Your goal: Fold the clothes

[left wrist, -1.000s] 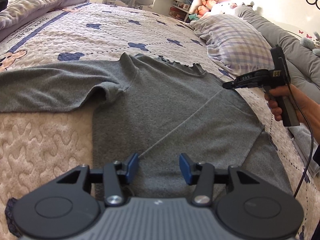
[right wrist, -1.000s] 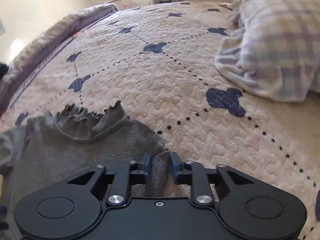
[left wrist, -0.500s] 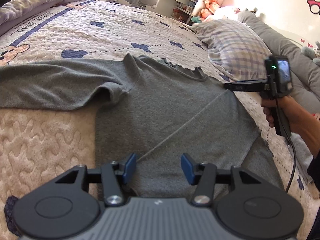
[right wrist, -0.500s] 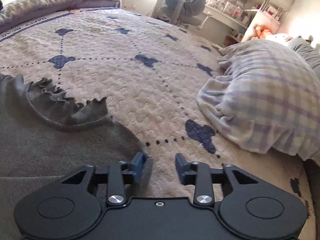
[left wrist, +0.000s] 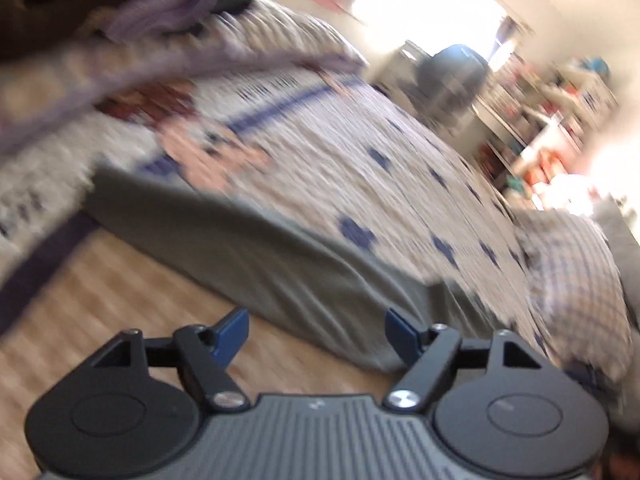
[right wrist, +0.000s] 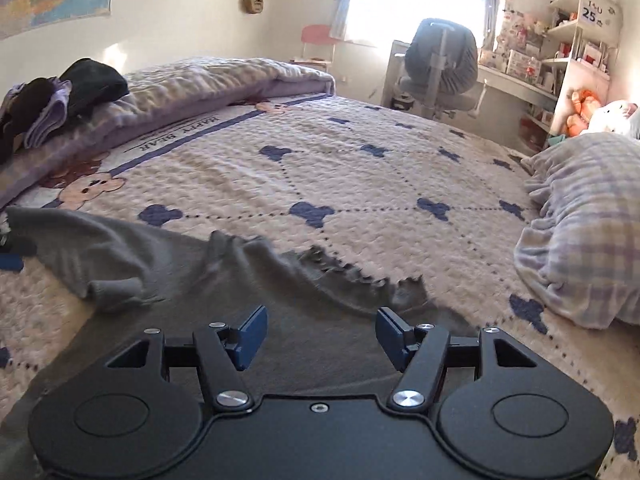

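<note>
A grey long-sleeved top (right wrist: 224,280) with a ruffled collar (right wrist: 352,280) lies flat on the quilted bed, one sleeve (right wrist: 80,240) stretched out to the left. My right gripper (right wrist: 318,336) hovers over the top below the collar, its jaws opening with nothing between them. The left wrist view is motion-blurred: my left gripper (left wrist: 316,334) is above the outstretched grey sleeve (left wrist: 248,256), its jaws opening wide and holding nothing.
The bed cover (right wrist: 360,184) is cream with navy clover marks. A plaid pillow (right wrist: 588,220) lies at the right, a rolled duvet (right wrist: 192,84) with dark clothes (right wrist: 80,80) at the far left. A desk chair (right wrist: 444,68) and shelves (right wrist: 576,40) stand beyond the bed.
The right gripper let go of the top's folded edge, opened and pulled back and up. The left gripper swung left from the top's body to the outstretched sleeve, rolling and opening wider.
</note>
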`<state>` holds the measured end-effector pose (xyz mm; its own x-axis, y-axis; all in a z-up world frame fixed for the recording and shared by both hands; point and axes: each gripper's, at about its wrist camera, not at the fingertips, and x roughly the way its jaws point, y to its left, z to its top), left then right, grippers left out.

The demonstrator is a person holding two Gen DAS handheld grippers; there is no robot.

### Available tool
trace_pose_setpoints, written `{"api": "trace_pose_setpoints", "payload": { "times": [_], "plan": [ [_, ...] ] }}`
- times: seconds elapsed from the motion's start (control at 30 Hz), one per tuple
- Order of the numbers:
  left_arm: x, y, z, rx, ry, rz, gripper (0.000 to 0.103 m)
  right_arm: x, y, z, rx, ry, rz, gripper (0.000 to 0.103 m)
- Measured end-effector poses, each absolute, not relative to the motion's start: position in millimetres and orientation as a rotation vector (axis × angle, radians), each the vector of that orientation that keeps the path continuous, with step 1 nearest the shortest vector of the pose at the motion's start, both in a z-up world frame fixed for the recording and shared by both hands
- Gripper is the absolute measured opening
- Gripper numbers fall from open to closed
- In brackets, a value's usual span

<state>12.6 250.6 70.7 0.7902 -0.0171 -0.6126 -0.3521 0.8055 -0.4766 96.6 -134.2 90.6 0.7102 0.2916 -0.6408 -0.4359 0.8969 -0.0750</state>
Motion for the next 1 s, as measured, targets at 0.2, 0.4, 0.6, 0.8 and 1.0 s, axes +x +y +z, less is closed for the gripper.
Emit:
{"api": "trace_pose_setpoints", "payload": {
  "times": [0.2, 0.4, 0.6, 0.8, 1.0],
  "plan": [
    [13, 310, 87, -0.518, 0.558, 0.375, 0.093, 33, -165, 77, -0.158, 0.758, 0.406, 0.059],
    [42, 339, 61, -0.497, 0.609, 0.424, 0.096, -30, -222, 74, 0.005, 0.78, 0.339, 0.059],
    [56, 334, 35, -0.457, 0.658, 0.446, 0.071, -64, -263, 69, 0.166, 0.811, 0.29, 0.059],
    [45, 351, 34, -0.635, 0.622, 0.402, 0.005, -70, -268, 67, 0.259, 0.763, 0.234, 0.046],
    [39, 345, 54, -0.655, 0.51, 0.358, 0.004, -76, -253, 58, 0.288, 0.769, 0.251, 0.039]
  ]
}}
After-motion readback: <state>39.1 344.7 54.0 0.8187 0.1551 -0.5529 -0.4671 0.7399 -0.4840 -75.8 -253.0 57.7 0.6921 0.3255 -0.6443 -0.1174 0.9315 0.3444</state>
